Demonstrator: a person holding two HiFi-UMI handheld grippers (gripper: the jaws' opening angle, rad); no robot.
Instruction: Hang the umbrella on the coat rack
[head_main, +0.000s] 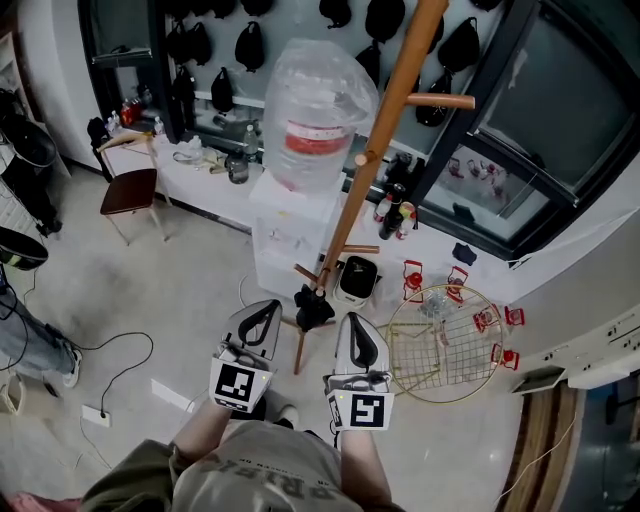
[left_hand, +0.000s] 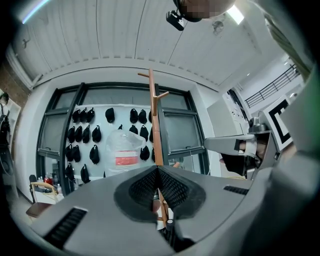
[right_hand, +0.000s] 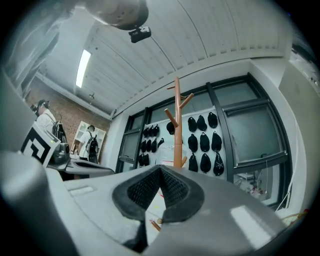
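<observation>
A tall wooden coat rack (head_main: 385, 130) leans across the head view, its feet on the floor just ahead of both grippers. A small black bundle (head_main: 313, 308), probably the folded umbrella, sits at the low pegs by its base; how it is attached I cannot tell. My left gripper (head_main: 272, 303) is shut and empty just left of the bundle. My right gripper (head_main: 350, 318) is shut and empty just right of it. In the left gripper view the rack (left_hand: 152, 115) rises above the closed left gripper (left_hand: 157, 167). The right gripper view shows the rack (right_hand: 177, 125) beyond the closed right gripper (right_hand: 161, 169).
A water dispenser with a large bottle (head_main: 310, 110) stands behind the rack. A gold wire basket (head_main: 440, 345) and red lanterns (head_main: 412, 280) lie to the right. A chair (head_main: 130, 190) stands far left, with cables (head_main: 120, 370) on the floor and a person's leg (head_main: 30, 340).
</observation>
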